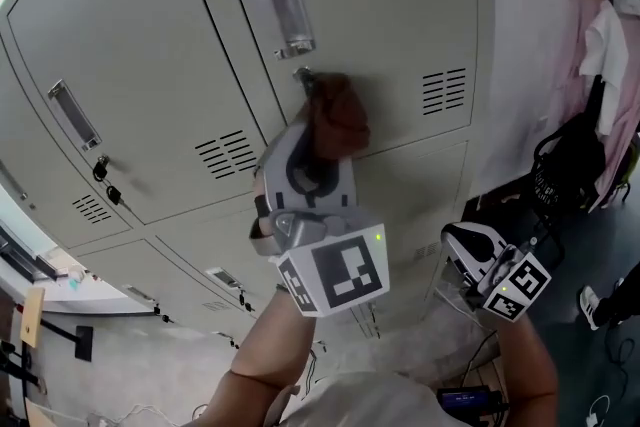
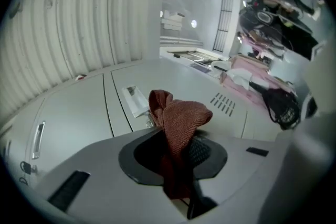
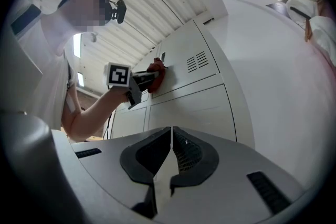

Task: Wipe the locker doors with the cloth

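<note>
A rust-red cloth (image 1: 337, 110) is gripped in the left tongs (image 2: 178, 152) and held against a grey locker door (image 1: 400, 15), at 5 o'clock from its label holder (image 1: 283, 5), whose print cannot be read. The right tongs (image 3: 171, 136) are closed on nothing.

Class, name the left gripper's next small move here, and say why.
Probably sweep the cloth sideways along the locker door: the left gripper is shut on it, and it appears to sit against the door beside the lock.
</note>
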The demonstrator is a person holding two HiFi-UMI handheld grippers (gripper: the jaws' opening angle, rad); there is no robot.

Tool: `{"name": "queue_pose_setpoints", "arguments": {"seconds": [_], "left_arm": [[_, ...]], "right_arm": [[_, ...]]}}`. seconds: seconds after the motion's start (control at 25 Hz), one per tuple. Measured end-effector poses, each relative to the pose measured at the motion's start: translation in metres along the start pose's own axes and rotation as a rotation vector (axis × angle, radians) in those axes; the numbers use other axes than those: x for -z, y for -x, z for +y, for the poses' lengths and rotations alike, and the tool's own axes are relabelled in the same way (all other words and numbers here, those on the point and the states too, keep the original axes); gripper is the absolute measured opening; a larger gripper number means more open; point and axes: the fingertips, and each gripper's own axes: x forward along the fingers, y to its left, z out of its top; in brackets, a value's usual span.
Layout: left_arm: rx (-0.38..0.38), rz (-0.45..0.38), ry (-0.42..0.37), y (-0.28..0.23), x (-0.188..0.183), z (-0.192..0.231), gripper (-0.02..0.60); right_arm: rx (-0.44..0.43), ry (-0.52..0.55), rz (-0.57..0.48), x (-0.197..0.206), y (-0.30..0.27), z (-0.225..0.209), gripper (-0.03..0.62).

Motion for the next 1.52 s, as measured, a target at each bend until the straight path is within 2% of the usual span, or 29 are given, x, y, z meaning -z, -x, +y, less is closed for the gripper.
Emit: {"name": "queue_pose_setpoints", "arguments": {"seconds": [0.08,0.12,0.2,0.28,0.44,0.52,0.64,0.72,0.8,0.84,0.96,1.0,1.12,1.24,1.4,1.52], "left_arm": [[-0.014,-0.002,0.076,-0.009,-0.012,0.003,0.083],[-0.012,-0.004,0.085,-0.013,-0.018,-0.002,0.083],[0.005,-0.009,0.054,-0.024,-0.027,-0.022,0.083],[0.036,-0.01,-0.011,-0.035,-0.038,-0.046,0.083],[0.172,-0.022,-0.189,-0.066,-0.066,-0.111,0.083],[0.225,-0.063,-0.332,-0.081,-0.081,-0.149,0.083],[0.206,-0.137,-0.577,-0.1,-0.109,-0.174,0.083],[0.17,-0.16,-0.67,-0.111,-0.129,-0.164,0.083],[0.147,-0.157,-0.72,-0.117,-0.141,-0.142,0.083],[0.159,-0.142,-0.732,-0.118,-0.141,-0.131,0.083],[0.306,-0.048,-0.669,-0.109,-0.124,-0.103,0.083],[0.315,-0.017,-0.644,-0.106,-0.122,-0.084,0.083],[0.27,0.055,-0.626,-0.099,-0.125,-0.016,0.083],[0.246,0.091,-0.683,-0.079,-0.115,0.039,0.083],[0.286,0.155,-0.696,-0.044,-0.072,0.072,0.083],[0.235,0.17,-0.691,-0.024,-0.046,0.084,0.083]], "right_arm": [[-0.006,0.008,-0.008,-0.002,-0.001,0.003,0.023],[-0.008,0.01,-0.009,-0.002,-0.001,0.004,0.023],[-0.007,0.012,-0.01,-0.001,0.001,0.007,0.023],[0.002,0.012,-0.009,0.0,0.008,0.006,0.023],[0.051,0.012,-0.014,-0.004,0.028,-0.006,0.023],[0.077,0.014,-0.027,-0.009,0.037,-0.011,0.023],[0.1,0.019,-0.034,-0.011,0.045,-0.014,0.023],[0.105,0.022,-0.034,-0.012,0.048,-0.016,0.023],[0.11,0.024,-0.039,-0.014,0.05,-0.019,0.023],[0.111,0.025,-0.043,-0.015,0.05,-0.02,0.023],[0.104,0.023,-0.048,-0.015,0.048,-0.022,0.023],[0.097,0.018,-0.045,-0.012,0.045,-0.022,0.023],[0.065,0.01,-0.027,-0.003,0.032,-0.02,0.023],[0.022,0.023,-0.019,-0.001,0.015,-0.015,0.023],[-0.016,0.017,-0.013,0.002,-0.003,-0.013,0.023],[-0.044,0.021,-0.014,0.004,-0.016,-0.008,0.023]]}}
